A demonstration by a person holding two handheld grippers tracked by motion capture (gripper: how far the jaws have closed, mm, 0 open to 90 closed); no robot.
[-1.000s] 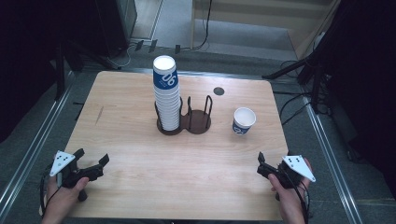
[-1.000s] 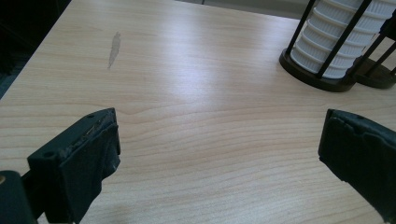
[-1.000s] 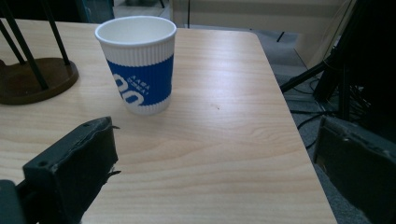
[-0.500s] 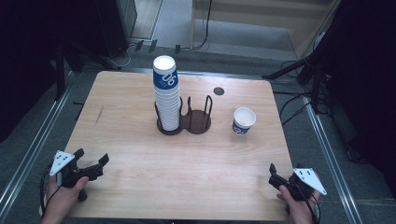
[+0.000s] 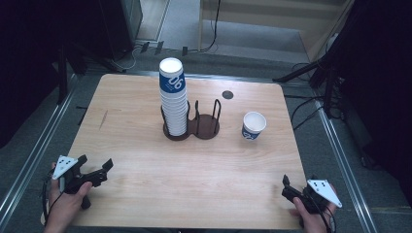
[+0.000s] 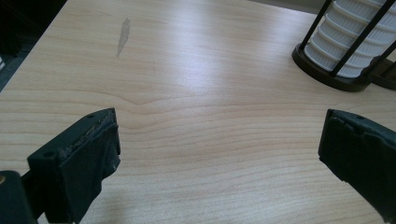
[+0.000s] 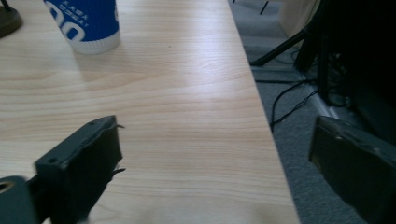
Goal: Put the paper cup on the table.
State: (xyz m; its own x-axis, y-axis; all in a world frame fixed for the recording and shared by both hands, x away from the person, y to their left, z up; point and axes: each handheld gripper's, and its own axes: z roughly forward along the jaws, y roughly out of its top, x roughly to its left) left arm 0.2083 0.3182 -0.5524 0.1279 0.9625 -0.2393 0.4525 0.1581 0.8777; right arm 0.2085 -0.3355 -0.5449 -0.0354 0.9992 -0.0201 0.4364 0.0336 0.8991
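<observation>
A tall stack of white cups (image 5: 174, 99), the top one blue-banded, stands in the left ring of a dark two-ring cup holder (image 5: 206, 127) at mid-table; its ribbed base (image 6: 348, 37) appears in the left gripper view. A single blue-and-white cup (image 5: 253, 125) stands alone to the right, its lower part (image 7: 86, 23) visible in the right gripper view. My left gripper (image 5: 95, 167) rests open at the front left corner, nothing between its jaws. At the front right edge my right gripper (image 5: 287, 187) is open and empty, one jaw over the table edge.
A small dark round hole (image 5: 227, 94) marks the wooden table (image 5: 145, 160) behind the holder. Metal rails (image 5: 340, 160) run along both sides. Cables and stand legs (image 5: 311, 73) lie on the grey floor to the right.
My right gripper has drawn back toward the front right corner of the table and to the right. The left gripper has barely moved. Cups and holder stand as before.
</observation>
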